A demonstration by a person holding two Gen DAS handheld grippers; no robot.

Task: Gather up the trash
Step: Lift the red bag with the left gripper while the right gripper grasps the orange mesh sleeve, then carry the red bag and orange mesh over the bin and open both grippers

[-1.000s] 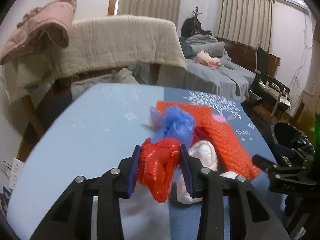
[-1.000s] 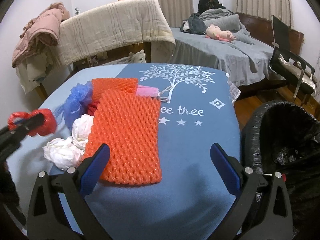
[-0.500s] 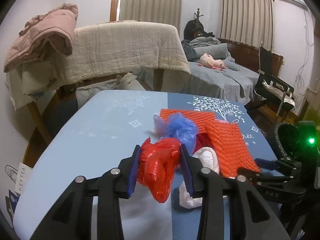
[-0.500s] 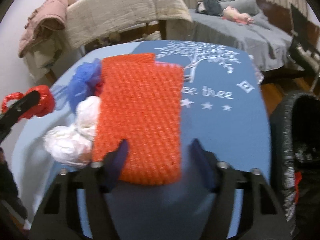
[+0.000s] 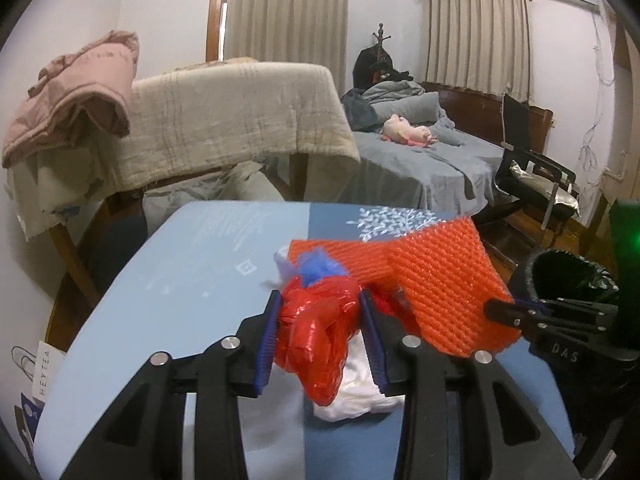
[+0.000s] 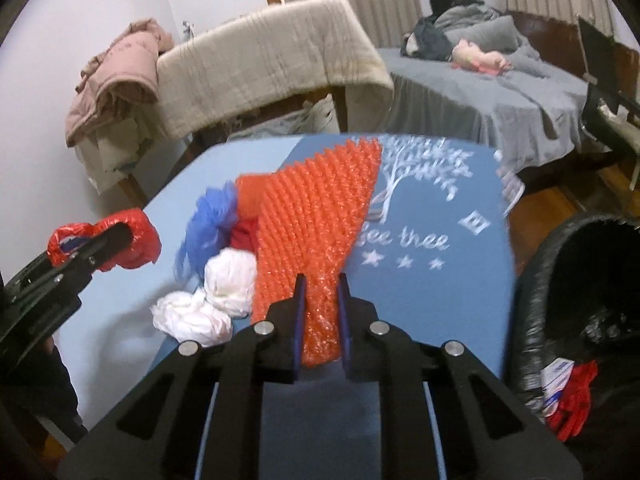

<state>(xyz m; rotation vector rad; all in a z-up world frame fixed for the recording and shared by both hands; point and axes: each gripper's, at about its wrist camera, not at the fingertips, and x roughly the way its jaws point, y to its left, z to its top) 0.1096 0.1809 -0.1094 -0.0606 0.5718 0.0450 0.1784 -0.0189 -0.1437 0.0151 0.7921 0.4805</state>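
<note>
My left gripper [image 5: 320,320] is shut on a crumpled red plastic bag [image 5: 318,330], held above the blue table [image 5: 168,300]; it also shows in the right wrist view [image 6: 108,246]. My right gripper [image 6: 321,300] is shut on the near edge of an orange foam net [image 6: 316,216] and lifts it off the table; the net also shows in the left wrist view [image 5: 444,280]. A blue plastic bag [image 6: 208,220], a red scrap [image 6: 244,234] and two white wads [image 6: 208,304] lie on the table to the net's left.
A black-lined trash bin [image 6: 580,292] stands off the table's right edge, with red and white trash inside [image 6: 568,392]. Behind the table are a blanket-draped chair [image 5: 232,120], a bed [image 5: 420,160] and a black chair [image 5: 536,176].
My right gripper has closed from wide open onto the orange net's near edge and raised it, so the net now tilts up. My left gripper keeps holding the red bag.
</note>
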